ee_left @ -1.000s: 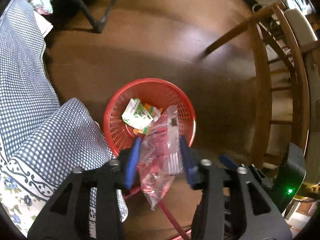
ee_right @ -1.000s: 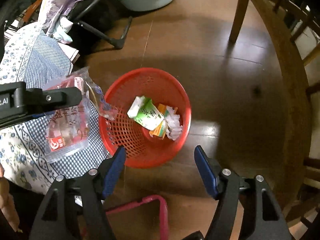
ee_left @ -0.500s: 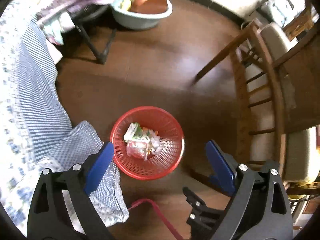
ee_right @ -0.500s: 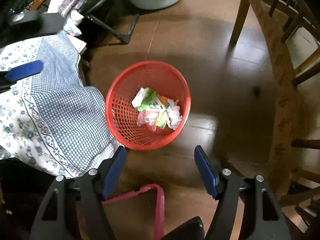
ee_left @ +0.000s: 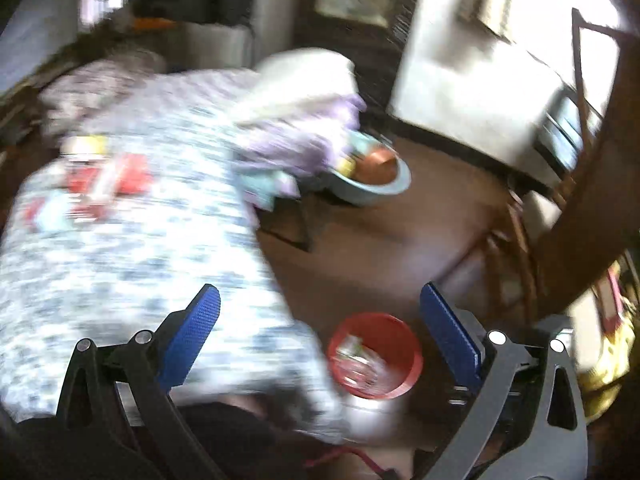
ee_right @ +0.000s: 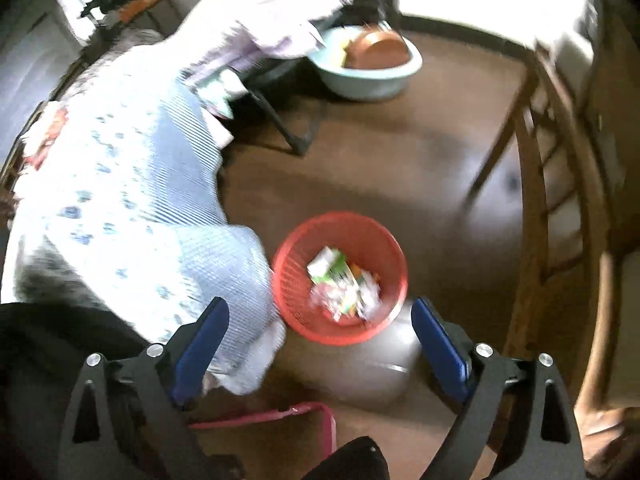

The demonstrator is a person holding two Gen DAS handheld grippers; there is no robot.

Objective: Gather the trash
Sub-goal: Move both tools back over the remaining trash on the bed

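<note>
several pieces of trash (ee_right: 340, 284), a green-and-white carton among them, are lying in the red basket (ee_right: 296, 300) sitting on the brown floor (ee_right: 380, 168) beside the blue patterned cloth (ee_right: 132, 200). the left tool (ee_left: 320, 332) and the right tool (ee_right: 320, 332) are hanging released and empty, their jaws having just been opening wide.

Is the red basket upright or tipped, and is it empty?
Upright, not empty. The red basket stands on the floor with its rim facing up, and a green-and-white carton and crumpled wrappers lie inside.
</note>
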